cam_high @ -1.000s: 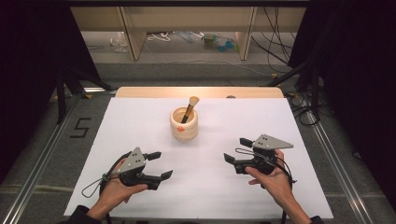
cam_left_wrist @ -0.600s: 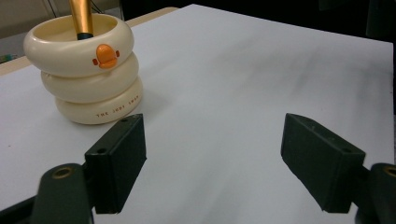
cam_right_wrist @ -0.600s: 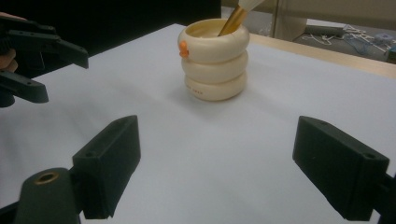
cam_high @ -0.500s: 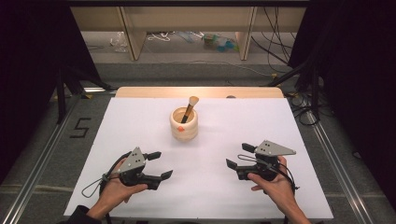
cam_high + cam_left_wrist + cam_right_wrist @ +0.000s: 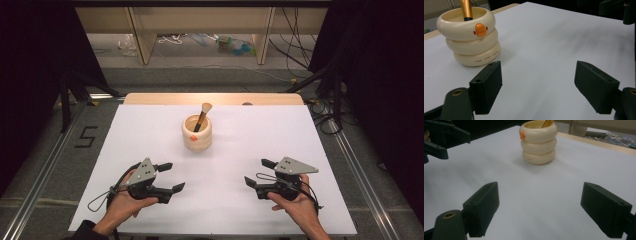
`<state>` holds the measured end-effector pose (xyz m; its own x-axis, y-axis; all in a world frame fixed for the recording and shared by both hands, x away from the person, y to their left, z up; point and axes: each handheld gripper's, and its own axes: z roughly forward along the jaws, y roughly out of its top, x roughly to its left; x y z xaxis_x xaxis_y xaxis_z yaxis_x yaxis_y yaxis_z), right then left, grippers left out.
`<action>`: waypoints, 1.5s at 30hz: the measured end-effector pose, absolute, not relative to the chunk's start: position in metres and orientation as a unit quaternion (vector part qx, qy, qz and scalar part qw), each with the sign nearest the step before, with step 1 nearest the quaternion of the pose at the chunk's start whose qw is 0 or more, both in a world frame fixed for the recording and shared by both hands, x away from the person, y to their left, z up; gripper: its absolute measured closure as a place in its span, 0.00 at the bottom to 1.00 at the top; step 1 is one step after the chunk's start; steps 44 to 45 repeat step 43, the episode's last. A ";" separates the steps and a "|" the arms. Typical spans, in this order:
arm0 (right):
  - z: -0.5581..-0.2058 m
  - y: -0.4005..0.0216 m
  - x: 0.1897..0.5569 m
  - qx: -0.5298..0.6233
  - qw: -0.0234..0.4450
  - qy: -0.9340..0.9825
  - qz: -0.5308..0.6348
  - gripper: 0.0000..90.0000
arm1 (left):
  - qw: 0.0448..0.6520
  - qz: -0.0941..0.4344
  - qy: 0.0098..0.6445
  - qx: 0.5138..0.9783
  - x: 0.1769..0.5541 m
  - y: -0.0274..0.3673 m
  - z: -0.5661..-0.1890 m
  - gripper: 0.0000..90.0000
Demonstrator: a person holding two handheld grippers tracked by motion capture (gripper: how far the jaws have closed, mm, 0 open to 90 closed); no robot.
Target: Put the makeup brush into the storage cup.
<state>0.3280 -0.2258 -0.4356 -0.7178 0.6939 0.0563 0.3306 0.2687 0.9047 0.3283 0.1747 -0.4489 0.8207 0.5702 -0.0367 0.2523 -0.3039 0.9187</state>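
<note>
Table [image 5: 150,130] first, a big white sheet covering it with a strip of bare wood showing along the far edge, and dark floor either side. Near the far middle of the sheet stands the cream holder [image 5: 197,132], three fat rings stacked, upright, an orange duck badge on its top ring facing the near-left. It's well apart from both tools.

Down at the near edge, the left gripper [image 5: 171,177] sits in the person's left hand [image 5: 122,207], jaws spread wide, nothing between them but white sheet; its own camera shows the holder off to the far left of the jaws. Over on the near right, the right gripper [image 5: 256,172] rests in the right hand [image 5: 295,205], jaws just as wide apart and empty, the holder straight ahead and far off in its own view.

Smallest of all, the brush [image 5: 202,116]: gold handle leaning in the holder, pale bristle head poking up past the rim toward the far right.
</note>
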 end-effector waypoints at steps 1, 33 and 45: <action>-0.436 -0.226 0.327 0.332 0.174 0.778 0.505 0.18 | 0.530 0.150 0.259 0.793 0.328 0.175 -0.449 0.25; -0.436 -0.227 0.316 0.325 0.181 0.772 0.515 0.18 | 0.528 0.152 0.256 0.796 0.329 0.174 -0.448 0.25; -0.437 -0.228 0.316 0.326 0.178 0.778 0.508 0.18 | 0.529 0.147 0.266 0.792 0.328 0.173 -0.449 0.25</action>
